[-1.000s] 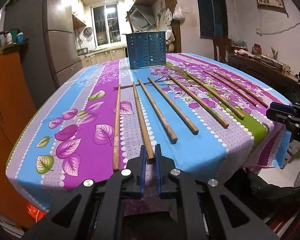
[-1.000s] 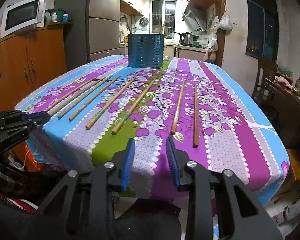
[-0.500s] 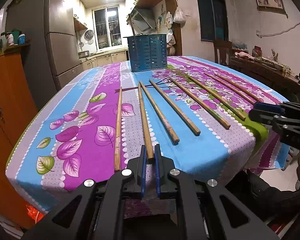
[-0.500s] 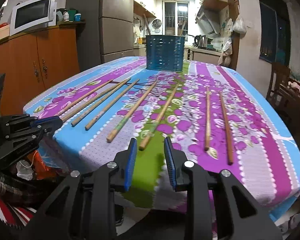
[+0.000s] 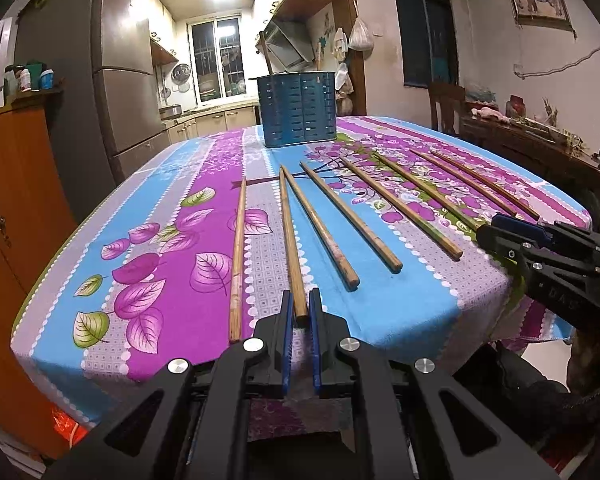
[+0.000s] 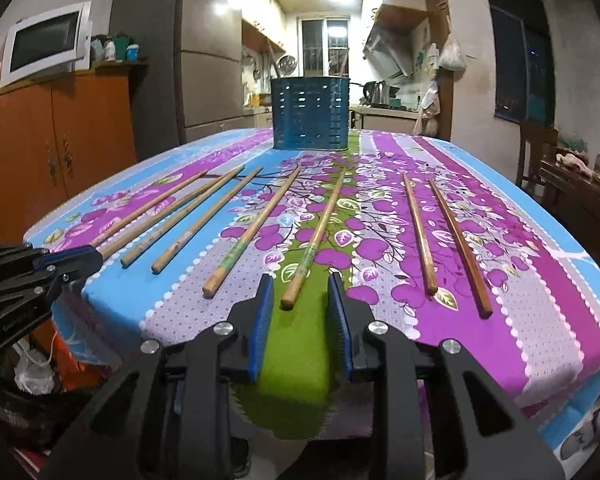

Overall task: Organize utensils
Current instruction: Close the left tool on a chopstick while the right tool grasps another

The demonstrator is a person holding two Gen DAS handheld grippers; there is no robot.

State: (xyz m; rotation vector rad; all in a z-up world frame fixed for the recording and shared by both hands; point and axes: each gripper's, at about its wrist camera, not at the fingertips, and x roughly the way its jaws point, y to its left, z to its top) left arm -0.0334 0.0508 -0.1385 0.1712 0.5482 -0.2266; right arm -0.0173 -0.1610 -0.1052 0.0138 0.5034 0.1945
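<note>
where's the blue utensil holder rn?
The blue utensil holder stands upright at the far end of the table, centre in both wrist views, beyond the tips of the chopsticks laid across the floral cloth.

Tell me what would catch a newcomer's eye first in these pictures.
Probably the bright floral tablecloth with wooden chopsticks fanned across it, and the blue slotted utensil holder upright at the far end. Up close, the left gripper pinches the near end of one chopstick, while the right gripper is open.

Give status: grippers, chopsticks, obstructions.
Left gripper shut on second chopstick. Right gripper open, straddling green-banded chopstick. Blue holder upright at far end; path unobstructed.
</note>
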